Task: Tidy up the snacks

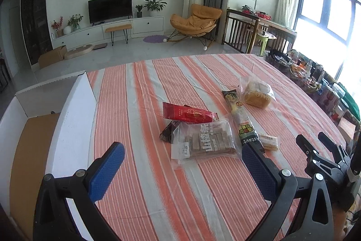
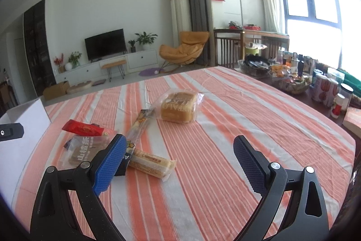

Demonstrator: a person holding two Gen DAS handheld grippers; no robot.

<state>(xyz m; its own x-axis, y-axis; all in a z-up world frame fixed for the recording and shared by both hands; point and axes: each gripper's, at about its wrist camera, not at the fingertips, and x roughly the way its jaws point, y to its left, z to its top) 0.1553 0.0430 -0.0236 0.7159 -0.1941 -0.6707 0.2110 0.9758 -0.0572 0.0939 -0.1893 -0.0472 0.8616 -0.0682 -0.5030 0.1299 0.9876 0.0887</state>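
Several snacks lie on the striped tablecloth. A red packet rests on a dark wrapper, beside a clear bag of hawthorn strips, a long dark stick packet, a small wafer bar and a bagged bread loaf. My left gripper is open and empty, just short of the hawthorn bag. My right gripper is open and empty above the cloth, with the wafer bar near its left finger and the loaf farther ahead.
An open white cardboard box with a brown bottom stands at the table's left edge. Baskets, cans and jars crowd the right side of the table. The right gripper's body shows at the right of the left wrist view.
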